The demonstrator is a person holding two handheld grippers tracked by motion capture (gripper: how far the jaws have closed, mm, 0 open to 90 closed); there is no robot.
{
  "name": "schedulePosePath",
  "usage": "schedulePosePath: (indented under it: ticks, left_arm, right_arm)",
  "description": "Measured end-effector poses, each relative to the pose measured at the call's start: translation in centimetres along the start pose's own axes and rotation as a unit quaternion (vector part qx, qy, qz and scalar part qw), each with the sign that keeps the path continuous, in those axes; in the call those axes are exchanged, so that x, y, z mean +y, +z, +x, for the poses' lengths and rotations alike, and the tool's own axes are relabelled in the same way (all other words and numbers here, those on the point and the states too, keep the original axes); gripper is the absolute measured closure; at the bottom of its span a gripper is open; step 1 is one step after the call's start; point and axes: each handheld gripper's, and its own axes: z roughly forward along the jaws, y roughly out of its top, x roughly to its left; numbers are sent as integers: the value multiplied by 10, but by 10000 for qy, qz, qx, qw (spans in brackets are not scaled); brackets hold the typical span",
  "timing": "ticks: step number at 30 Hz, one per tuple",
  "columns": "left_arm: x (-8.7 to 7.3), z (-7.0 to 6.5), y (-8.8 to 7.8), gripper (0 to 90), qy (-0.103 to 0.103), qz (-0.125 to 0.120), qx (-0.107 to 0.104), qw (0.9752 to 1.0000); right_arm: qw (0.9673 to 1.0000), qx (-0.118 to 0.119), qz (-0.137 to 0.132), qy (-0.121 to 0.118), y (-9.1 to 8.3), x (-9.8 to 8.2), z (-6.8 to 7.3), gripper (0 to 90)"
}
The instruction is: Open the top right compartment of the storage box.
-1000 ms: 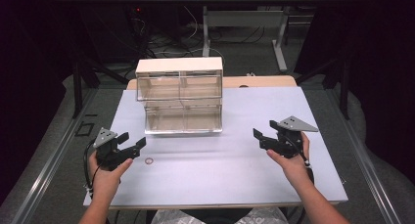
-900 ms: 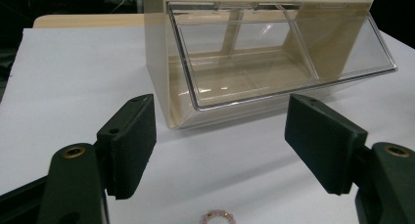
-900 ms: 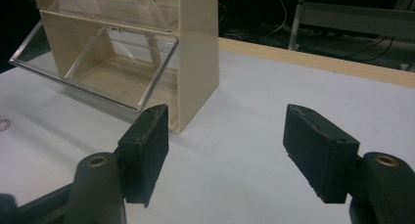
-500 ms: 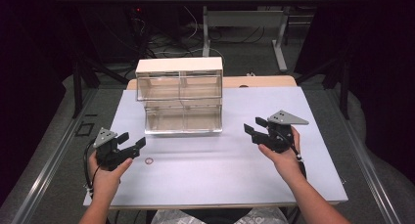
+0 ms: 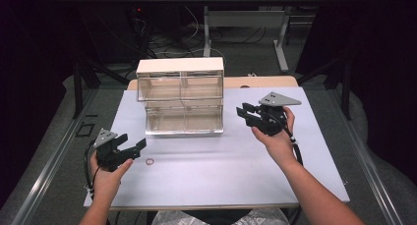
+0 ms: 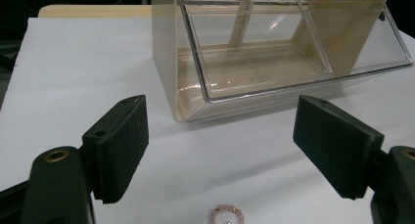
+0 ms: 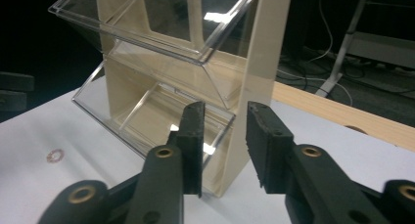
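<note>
A cream cabinet [image 5: 180, 95] with clear tilt-out bins stands at the back middle of the white table [image 5: 221, 171]. Its lower bins [image 6: 274, 62] are tipped open and look empty. A small pink bead ring [image 5: 150, 161] lies on the table in front of the cabinet's left corner. My left gripper [image 5: 134, 141] hovers just left of the ring, open, and the ring [image 6: 227, 215] sits low between its jaws. My right gripper [image 5: 244, 112] is held above the table beside the cabinet's right side [image 7: 254, 53], jaws a narrow gap apart and holding nothing.
A wooden tabletop edge [image 5: 260, 81] shows behind the white surface. Beyond it are a desk frame [image 5: 282, 33] and cables on the dark floor. Metal rails [image 5: 54, 156] run along both sides of the table.
My right gripper has moved left and away from the person, up to the cabinet's right side. The left gripper and the ring have stayed put.
</note>
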Motion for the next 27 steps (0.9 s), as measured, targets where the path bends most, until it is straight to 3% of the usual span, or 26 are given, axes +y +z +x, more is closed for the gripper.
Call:
schedulePosePath:
  ticks: [6,13,27]
  left_arm:
    - [-1,0,1,180,5,18,-6,10000]
    - [-2,0,2,178,36,53,4,10000]
    - [-2,-1,3,178,92,61,20,9999]
  right_arm:
    - [9996,135,65,-235,14,9,6,770]
    - [9992,294,178,-185,29,13,7,829]
    - [9993,191,278,-161,46,14,1,837]
